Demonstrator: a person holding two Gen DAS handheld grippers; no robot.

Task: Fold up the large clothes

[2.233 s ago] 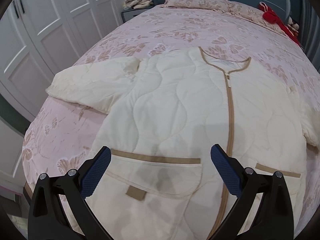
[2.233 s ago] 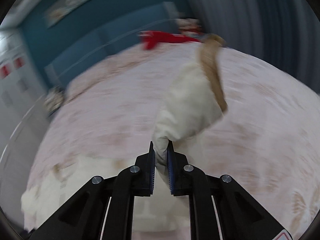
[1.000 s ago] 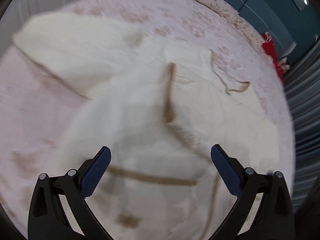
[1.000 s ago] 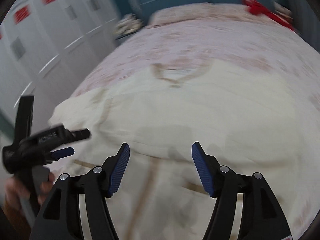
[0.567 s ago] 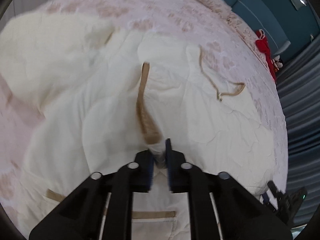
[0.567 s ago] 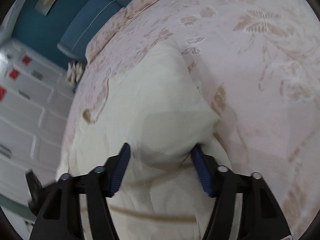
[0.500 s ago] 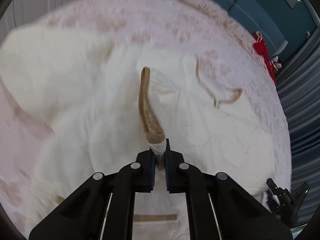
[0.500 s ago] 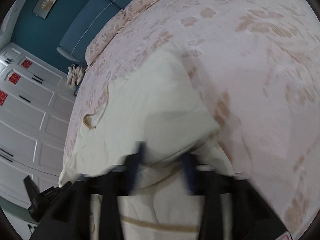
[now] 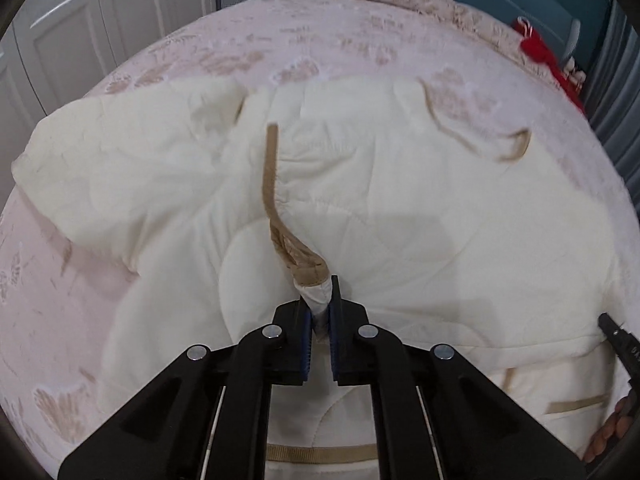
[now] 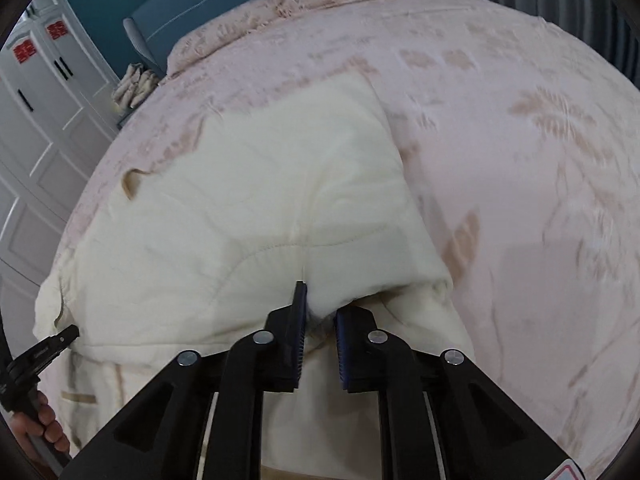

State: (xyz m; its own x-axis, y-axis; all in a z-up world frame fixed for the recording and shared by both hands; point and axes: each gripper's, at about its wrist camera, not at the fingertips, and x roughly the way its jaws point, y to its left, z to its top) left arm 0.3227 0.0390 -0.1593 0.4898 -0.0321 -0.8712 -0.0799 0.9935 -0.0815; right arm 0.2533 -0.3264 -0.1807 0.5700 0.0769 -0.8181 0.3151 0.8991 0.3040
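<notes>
Pinching the cream jacket (image 9: 400,208) on the bed (image 9: 248,48), we are clamping left tongs (image 9: 319,320) on its tan-trimmed cuff and right tongs (image 10: 319,322), just closing, on a fold.

No lettering anywhere is clear enough to read.

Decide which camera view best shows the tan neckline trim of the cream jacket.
The left wrist view: the tan neckline trim shows as a long curved band on the cream quilted jacket. The right wrist view shows only a small curl of it near the left edge.
</notes>
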